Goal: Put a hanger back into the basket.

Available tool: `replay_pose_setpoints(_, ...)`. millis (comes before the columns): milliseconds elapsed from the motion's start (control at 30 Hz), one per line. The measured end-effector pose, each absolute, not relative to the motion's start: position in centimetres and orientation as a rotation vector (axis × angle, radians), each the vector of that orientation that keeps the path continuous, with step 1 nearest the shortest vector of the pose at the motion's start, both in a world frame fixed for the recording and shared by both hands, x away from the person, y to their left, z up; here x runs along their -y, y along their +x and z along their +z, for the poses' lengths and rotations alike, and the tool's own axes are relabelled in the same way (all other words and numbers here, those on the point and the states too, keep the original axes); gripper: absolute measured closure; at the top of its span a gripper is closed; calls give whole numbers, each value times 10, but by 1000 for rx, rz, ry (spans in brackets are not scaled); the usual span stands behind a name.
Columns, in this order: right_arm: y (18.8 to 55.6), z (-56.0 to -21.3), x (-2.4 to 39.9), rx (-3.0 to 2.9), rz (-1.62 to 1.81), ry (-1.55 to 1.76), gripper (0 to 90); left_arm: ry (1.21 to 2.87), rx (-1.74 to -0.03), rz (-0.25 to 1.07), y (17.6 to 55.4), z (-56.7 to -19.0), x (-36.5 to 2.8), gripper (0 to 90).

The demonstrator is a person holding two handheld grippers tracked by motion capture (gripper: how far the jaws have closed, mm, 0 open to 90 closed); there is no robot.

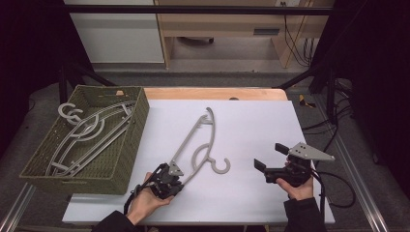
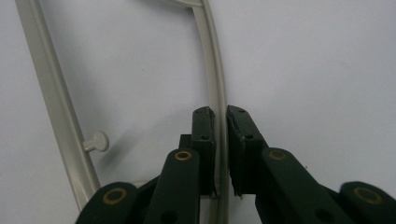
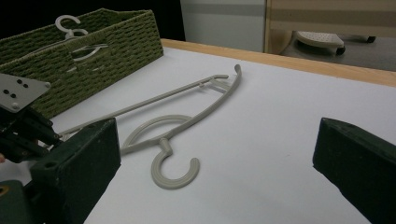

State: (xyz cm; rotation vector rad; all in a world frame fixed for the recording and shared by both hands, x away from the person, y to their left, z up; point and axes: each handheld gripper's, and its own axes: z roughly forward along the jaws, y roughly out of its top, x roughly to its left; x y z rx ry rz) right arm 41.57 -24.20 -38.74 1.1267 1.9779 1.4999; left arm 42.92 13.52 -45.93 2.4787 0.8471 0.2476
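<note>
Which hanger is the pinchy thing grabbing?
The lone grey hanger lying on the white table, clamped by the left gripper. The other hangers sit in the green basket, untouched.

Hanger (image 1: 196,140) right of basket (image 1: 126,159)

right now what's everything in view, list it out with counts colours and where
hanger on the table: one, grey, lying flat mid-table, its lower arm between the left gripper's fingers
hangers in the basket: several, grey, exact count unclear, hooks poking over the far left rim
basket: one, green woven, left side of the table
table: one, white top with a wood far edge
left gripper: black, shut on the hanger, near left
right gripper: black, open, near right, holding nothing
</note>
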Motion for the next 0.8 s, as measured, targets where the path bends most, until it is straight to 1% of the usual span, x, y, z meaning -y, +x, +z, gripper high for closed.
replay_pose_setpoints(133,415,-387,243,-1979,1500,1127,11,2472,-833,247,429,-459,-137,822)
replay_pose_setpoints(300,415,-387,244,-1975,1506,1128,11,2444,-813,214,429,-455,-144,823)
replay_pose_setpoints(500,415,-387,244,-1979,1502,1126,11,2378,-762,242,421,-432,-157,823)
replay_pose_setpoints(800,416,-388,244,-1980,1504,1130,12,2266,-735,271,411,-403,-174,824)
